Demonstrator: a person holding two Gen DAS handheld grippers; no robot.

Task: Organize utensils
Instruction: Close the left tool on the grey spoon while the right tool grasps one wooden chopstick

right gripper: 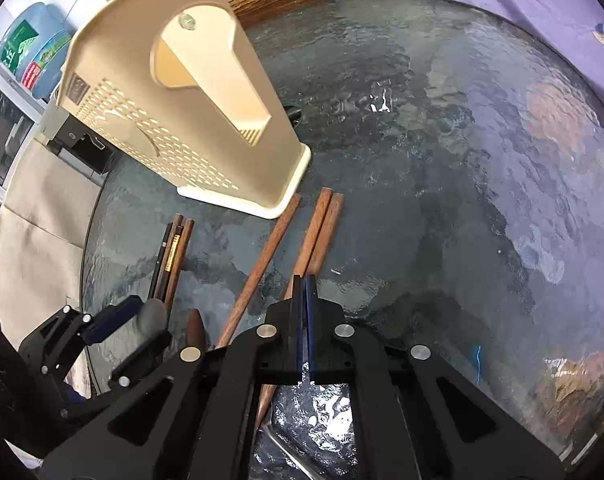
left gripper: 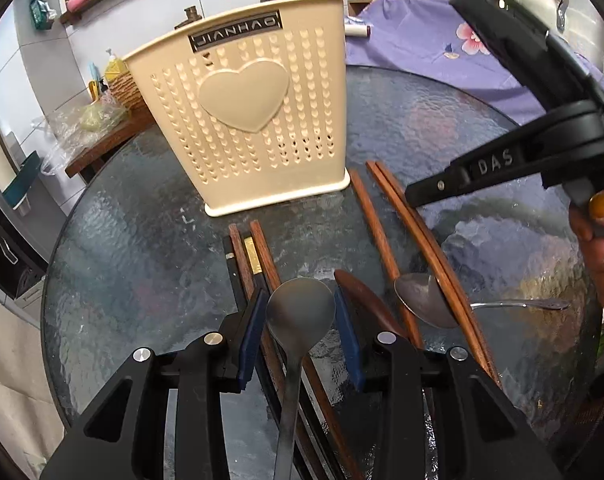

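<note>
Spoon [left gripper: 300,312] lies between the spread fingers of the left gripper [left gripper: 302,316], untouched. Right gripper [right gripper: 305,312] has its fingers pressed together above two chopsticks [right gripper: 321,228]; holder [right gripper: 174,120] stands ahead.

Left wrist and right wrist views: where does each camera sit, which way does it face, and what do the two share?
Left wrist: rides behind the left tongs, facing the cream utensil holder across the glass table; its blue pads flank a metal spoon; the person's right hand shows.
Right wrist: sits above the right tongs, pads together, looking down at wooden chopsticks.
Shared: holder, table, chopsticks, spoon, and each view shows the other tongs.
</note>
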